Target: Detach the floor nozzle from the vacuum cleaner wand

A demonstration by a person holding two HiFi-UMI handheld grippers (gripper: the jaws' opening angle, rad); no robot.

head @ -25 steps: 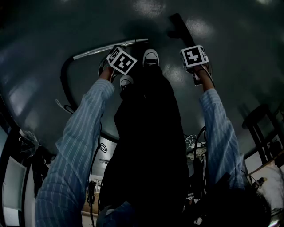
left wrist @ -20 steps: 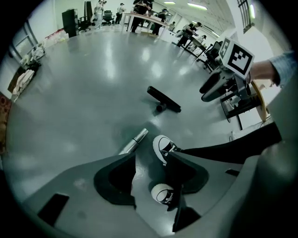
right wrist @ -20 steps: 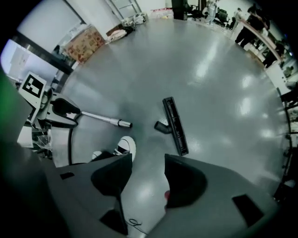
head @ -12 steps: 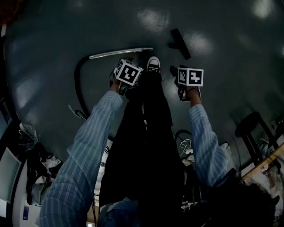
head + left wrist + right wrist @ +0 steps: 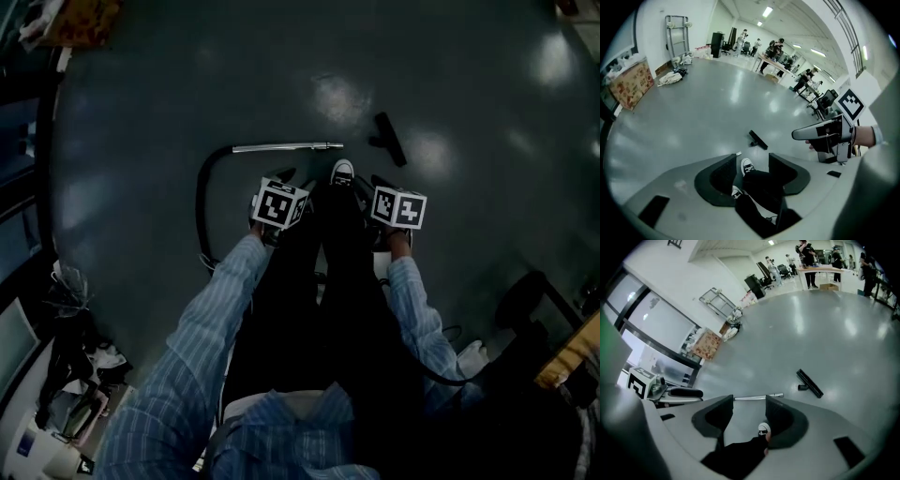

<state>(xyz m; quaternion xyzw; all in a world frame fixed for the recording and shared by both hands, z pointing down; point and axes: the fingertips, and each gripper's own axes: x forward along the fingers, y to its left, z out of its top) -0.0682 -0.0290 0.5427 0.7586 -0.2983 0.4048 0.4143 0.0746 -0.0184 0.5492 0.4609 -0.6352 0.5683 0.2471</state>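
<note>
The black floor nozzle lies on the grey floor, apart from the silver wand, whose black hose curves back at the left. Both also show in the right gripper view, nozzle and wand; the left gripper view shows the nozzle. My left gripper and right gripper hang high above the floor, over the person's legs. The left gripper is open and holds nothing. The right gripper is open and holds nothing too.
The person's dark trousers and white shoes stand just below the grippers. A dark stool is at the right, with cables and clutter at the lower left. Far off are a cardboard box, a trolley and tables with people.
Both grippers have risen well away from the floor and drawn closer together. Nozzle, wand and hose lie where they were and look smaller.
</note>
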